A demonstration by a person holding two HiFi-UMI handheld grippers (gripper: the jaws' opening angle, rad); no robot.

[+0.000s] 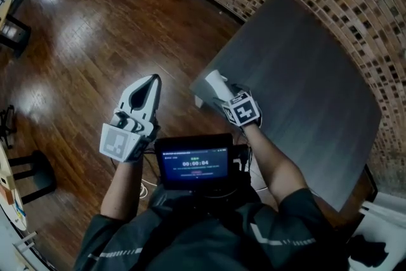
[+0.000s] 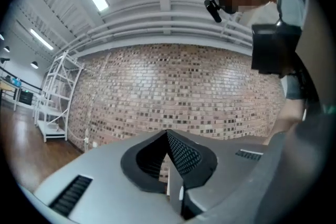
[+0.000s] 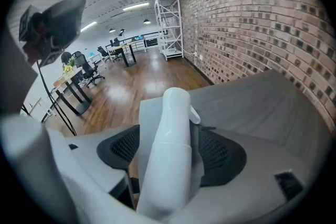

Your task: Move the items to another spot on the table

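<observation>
Bottle (image 1: 214, 80), white: stands at the near corner of the dark table (image 1: 298, 73), between the jaws of the right gripper (image 3: 169, 136). Jaws spread wide, one to each side of the body; pads appear to sit just clear of it, though the bottle hides much of the gap. Also listed, left gripper (image 1: 151, 82): over the wooden floor (image 1: 76, 41) beside the table, jaws pressed together, nothing between them

Wears a dark short-sleeved shirt (image 1: 209, 235) with pale stripes (image 1: 273, 241) and a black screen (image 1: 193, 162) at the chest. Grey-white shells, black mesh pads (image 2: 185, 157) on left gripper (image 1: 154, 79) and right gripper (image 1: 219, 94); black-and-white marker cubes (image 1: 120, 141) on both.
</observation>
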